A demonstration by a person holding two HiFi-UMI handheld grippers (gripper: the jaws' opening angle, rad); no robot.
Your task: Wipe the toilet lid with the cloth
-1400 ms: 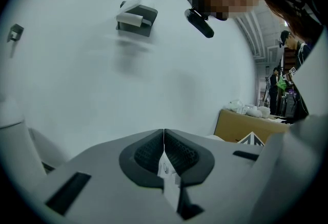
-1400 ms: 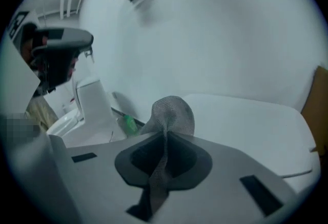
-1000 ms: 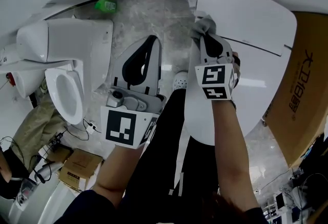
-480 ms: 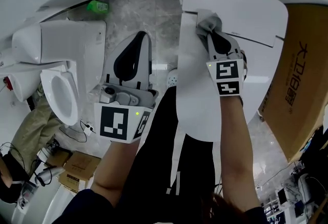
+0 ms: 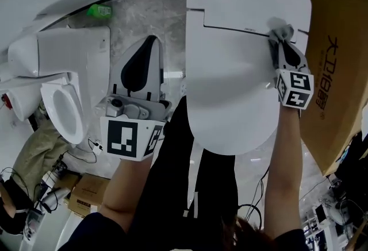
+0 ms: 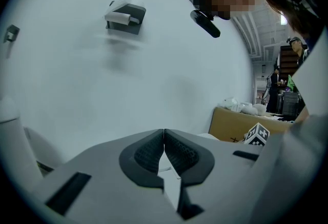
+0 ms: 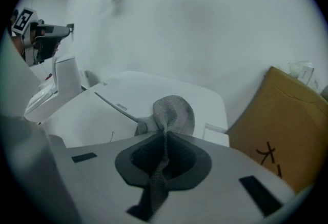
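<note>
A white toilet lid (image 5: 230, 72) fills the centre of the head view, closed and seen from above. My right gripper (image 5: 283, 38) is shut on a grey cloth (image 5: 280, 31), which rests on the lid's right rear part near the hinge line. In the right gripper view the cloth (image 7: 171, 113) bunches out past the jaws onto the lid (image 7: 102, 115). My left gripper (image 5: 146, 49) hangs to the left of the lid over the marble floor, shut with nothing in it; in the left gripper view (image 6: 164, 141) its jaws meet against a bare white wall.
A second white toilet (image 5: 60, 106) with an open seat stands at the left. A tan cardboard box (image 5: 336, 77) leans right of the lid. A green object (image 5: 99, 11) lies on the floor by the wall. Small boxes and cables (image 5: 86, 186) sit at lower left.
My right gripper has carried the cloth across the lid from its left rear edge to the right rear part. The left gripper has stayed about where it was.
</note>
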